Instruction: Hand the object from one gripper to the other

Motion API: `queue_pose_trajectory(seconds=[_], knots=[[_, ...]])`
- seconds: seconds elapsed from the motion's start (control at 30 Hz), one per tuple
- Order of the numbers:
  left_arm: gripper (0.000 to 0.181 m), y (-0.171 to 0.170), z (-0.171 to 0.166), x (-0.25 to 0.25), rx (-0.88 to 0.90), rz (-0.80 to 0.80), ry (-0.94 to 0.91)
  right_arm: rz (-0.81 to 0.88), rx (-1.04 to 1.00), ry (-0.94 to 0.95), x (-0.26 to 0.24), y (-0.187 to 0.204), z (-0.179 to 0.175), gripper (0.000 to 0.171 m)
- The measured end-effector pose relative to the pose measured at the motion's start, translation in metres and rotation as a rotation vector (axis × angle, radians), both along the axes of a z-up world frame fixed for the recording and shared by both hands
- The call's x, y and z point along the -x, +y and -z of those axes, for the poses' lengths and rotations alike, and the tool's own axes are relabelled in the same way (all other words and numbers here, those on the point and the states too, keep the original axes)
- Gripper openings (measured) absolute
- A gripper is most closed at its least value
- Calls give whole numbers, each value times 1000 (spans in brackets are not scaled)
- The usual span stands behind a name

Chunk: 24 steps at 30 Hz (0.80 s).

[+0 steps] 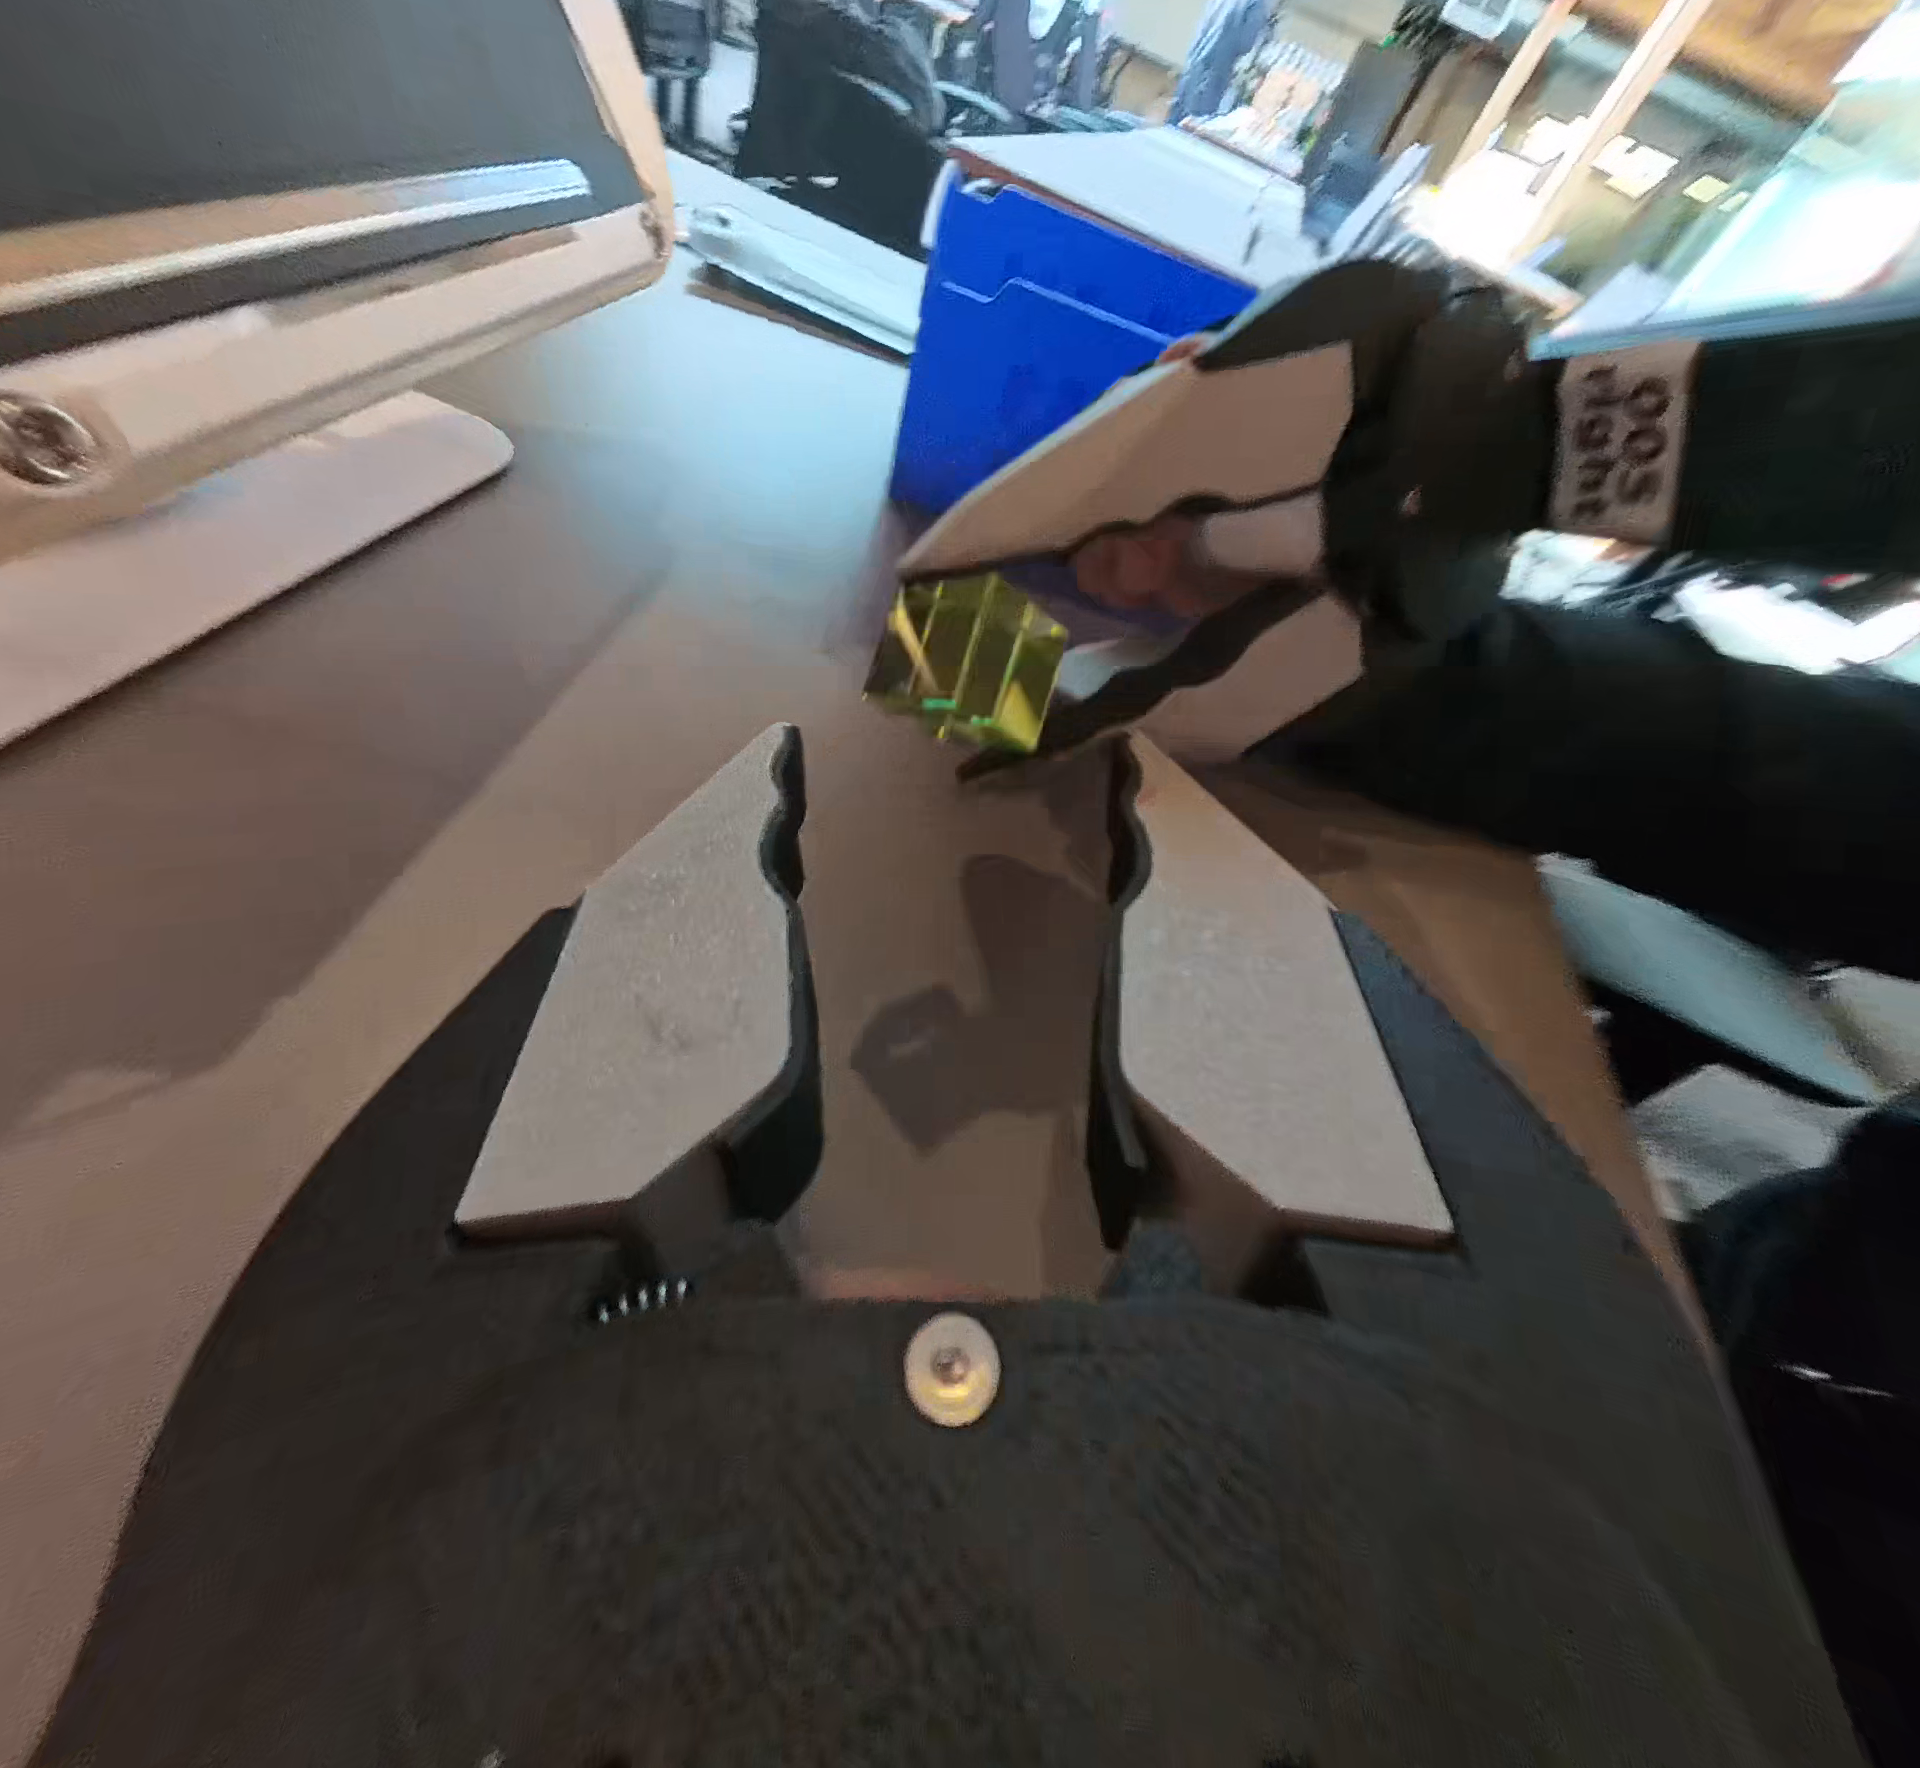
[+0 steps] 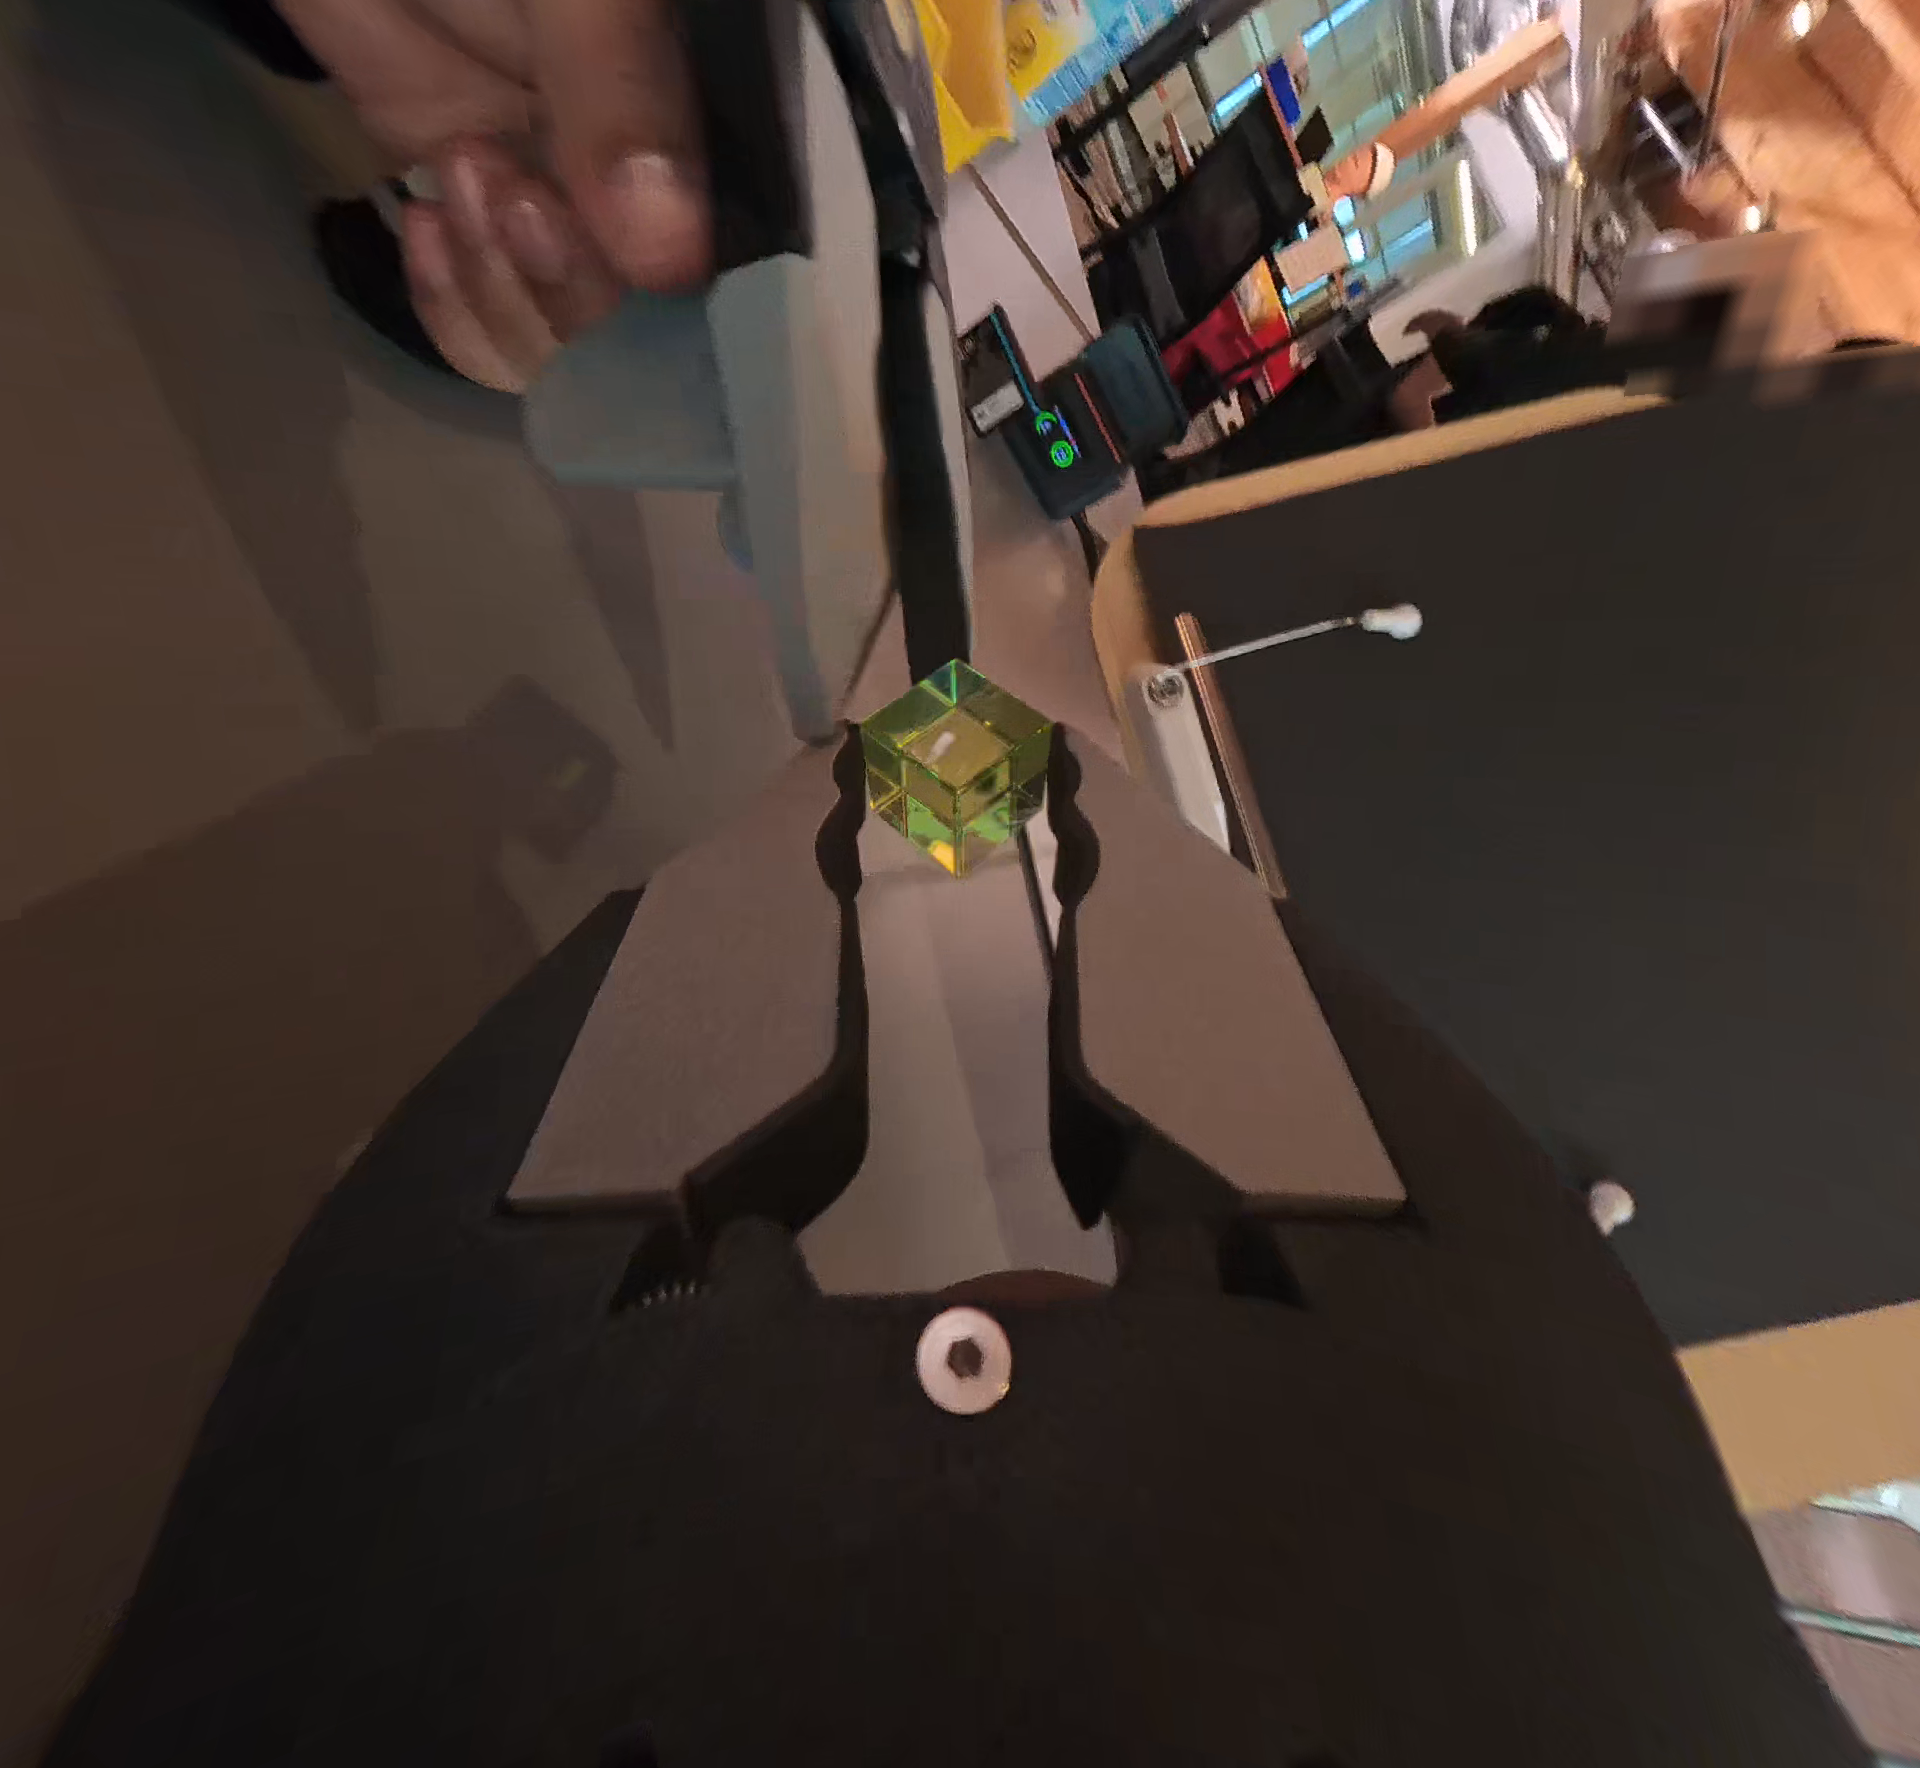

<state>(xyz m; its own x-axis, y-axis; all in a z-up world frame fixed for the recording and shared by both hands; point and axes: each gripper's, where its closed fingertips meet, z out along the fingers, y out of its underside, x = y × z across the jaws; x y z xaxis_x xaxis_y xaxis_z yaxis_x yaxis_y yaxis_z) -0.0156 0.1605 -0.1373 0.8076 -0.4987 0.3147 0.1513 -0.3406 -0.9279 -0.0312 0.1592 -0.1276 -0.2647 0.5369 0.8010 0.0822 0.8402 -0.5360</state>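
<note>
A small cube (image 2: 954, 776) of clear yellow-green material, glassy, with sharp edges and faint inner reflections, sits pinched at the very tips of the right gripper (image 2: 954, 788), tilted so one corner points down. It hangs in the air above the brown surface (image 1: 312, 887). The left gripper (image 1: 961, 783) holds nothing; its fingers stand wide apart just below the cube (image 1: 966, 658), not touching it

One green cube (image 2: 954, 776), two grippers, one blue bin (image 1: 1039, 368), perhaps one monitor (image 1: 301, 56)
</note>
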Motion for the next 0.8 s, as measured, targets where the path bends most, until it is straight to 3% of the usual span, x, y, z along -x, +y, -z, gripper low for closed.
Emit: queue_pose_trajectory(seconds=[0.13, 0.23, 0.37, 0.53, 0.67, 0.8], knots=[[49, -6, -7, -12, -1, 89, -111, -95, -26, 14, -3, -19, 3, 32], [35, -4, -4, -10, -6, 66, -57, -105, -13, 2, -3, -21, 5, 31], [33, 5, 7, 4, -64, -50, 259, -46, 139, -110, -2, -7, 17, 32], [33, 9, 5, 8, -323, -136, 738, -61, 494, -273, -5, 0, 23, 38], [34, 4, -6, -3, -572, -127, 1028, -130, 835, -441, -10, -8, 25, 50], [34, 3, -8, -9, -679, -109, 1193, -264, 1182, -577, -19, -20, 10, 61]])
